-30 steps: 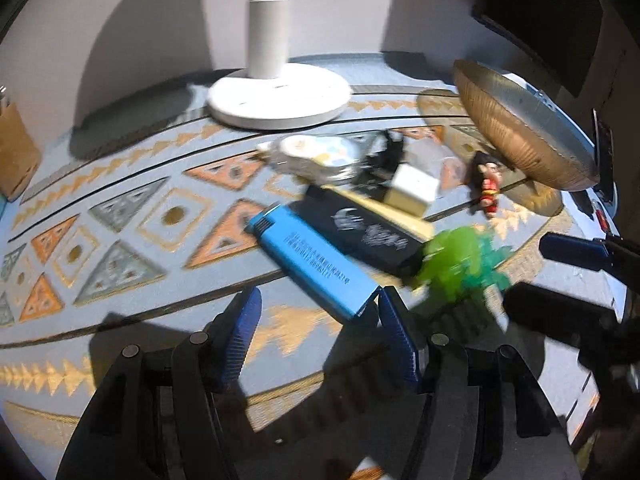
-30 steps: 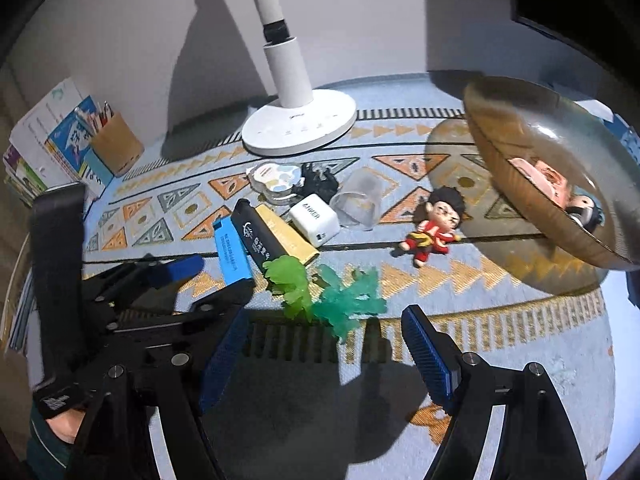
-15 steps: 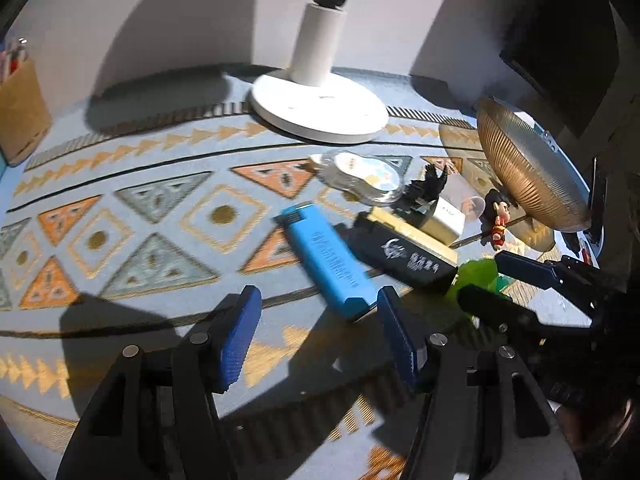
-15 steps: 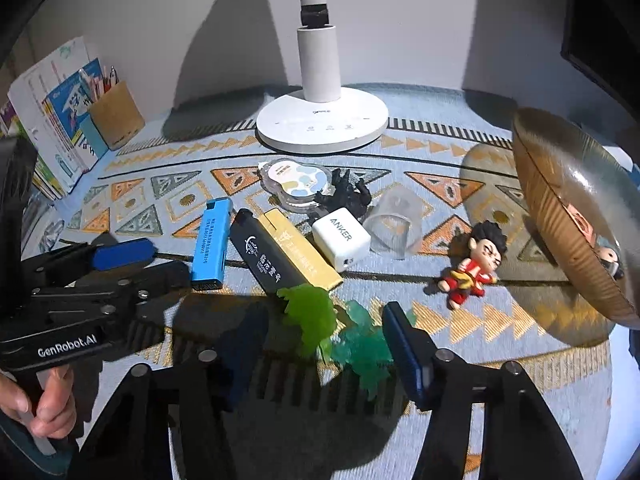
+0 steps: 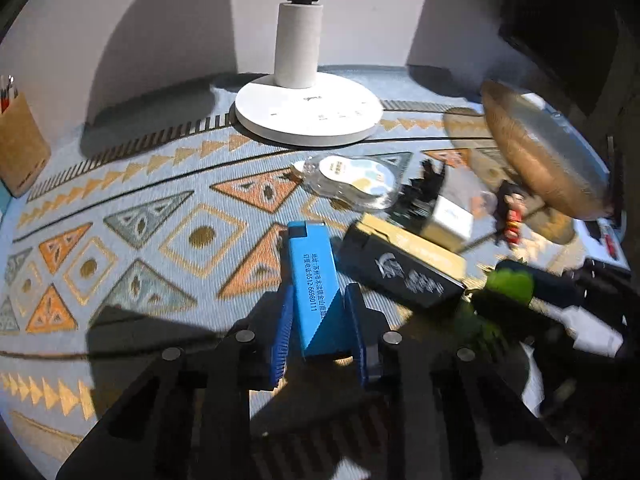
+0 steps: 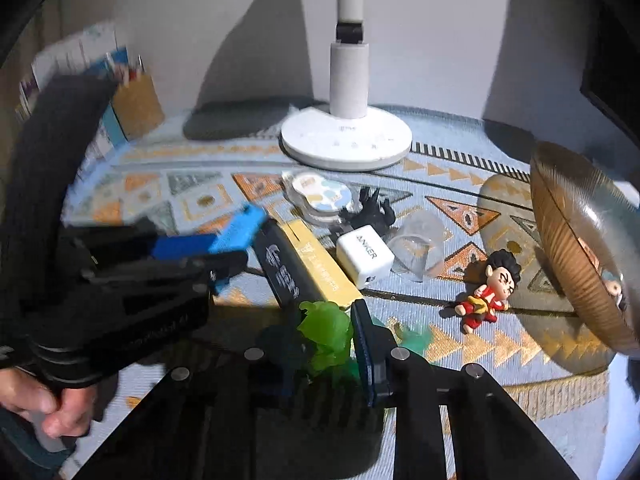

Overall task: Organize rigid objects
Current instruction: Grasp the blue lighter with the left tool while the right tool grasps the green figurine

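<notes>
The left hand-held gripper is clenched on the near end of the blue lighter; both blue pads touch its sides, and the far end of the lighter points away over the patterned mat. From the right wrist view this lighter looks lifted and tilted, though I cannot tell if it is fully off the mat. The right hand-held gripper is clenched on the green translucent toy, which sits between its two pads at the near edge of the mat.

Just behind the toy lie the black lighter and the yellow lighter, side by side and touching. A little further is the white charger, with a clear plastic cup on its side just beside it. To the right of them a small figure in red clothes lies on the mat, apart from the others. Behind the charger stand a small black figure and a clear pack of stickers. At the right edge a ribbed amber glass bowl is tilted on its side. Farthest is the white lamp base, and at the far left a brown pen holder, blurred.
</notes>
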A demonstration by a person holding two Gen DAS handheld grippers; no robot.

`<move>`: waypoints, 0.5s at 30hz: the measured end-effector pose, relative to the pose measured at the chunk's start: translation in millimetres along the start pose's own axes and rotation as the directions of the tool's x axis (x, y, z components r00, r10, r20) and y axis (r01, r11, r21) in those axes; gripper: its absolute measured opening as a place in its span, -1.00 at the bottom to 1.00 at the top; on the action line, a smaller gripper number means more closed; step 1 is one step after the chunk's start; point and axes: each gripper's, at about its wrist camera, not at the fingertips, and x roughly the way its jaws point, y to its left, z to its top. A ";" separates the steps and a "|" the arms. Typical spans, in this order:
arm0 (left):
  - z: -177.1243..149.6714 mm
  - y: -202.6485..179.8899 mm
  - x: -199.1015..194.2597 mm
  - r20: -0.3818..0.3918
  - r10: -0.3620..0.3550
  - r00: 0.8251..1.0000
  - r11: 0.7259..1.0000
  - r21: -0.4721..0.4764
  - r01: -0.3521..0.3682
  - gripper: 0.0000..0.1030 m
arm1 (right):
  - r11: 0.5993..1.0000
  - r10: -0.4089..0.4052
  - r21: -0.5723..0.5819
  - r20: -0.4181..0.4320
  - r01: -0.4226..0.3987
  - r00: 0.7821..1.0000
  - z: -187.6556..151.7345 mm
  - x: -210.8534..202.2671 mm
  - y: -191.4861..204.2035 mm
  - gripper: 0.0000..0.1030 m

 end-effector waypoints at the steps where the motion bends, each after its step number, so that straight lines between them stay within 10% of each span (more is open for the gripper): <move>1: -4.4 1.3 -7.0 0.008 -0.011 1.000 1.000 0.001 0.011 -0.56 | 0.999 0.032 0.026 0.020 -0.032 0.999 0.3 -10.4 -2.9 -0.52; 15: -78.4 -1.6 -55.9 -0.021 -0.101 0.995 0.995 0.009 0.101 -0.58 | 0.932 0.270 0.258 -0.020 -0.256 0.963 -72.3 -46.8 -39.2 -0.52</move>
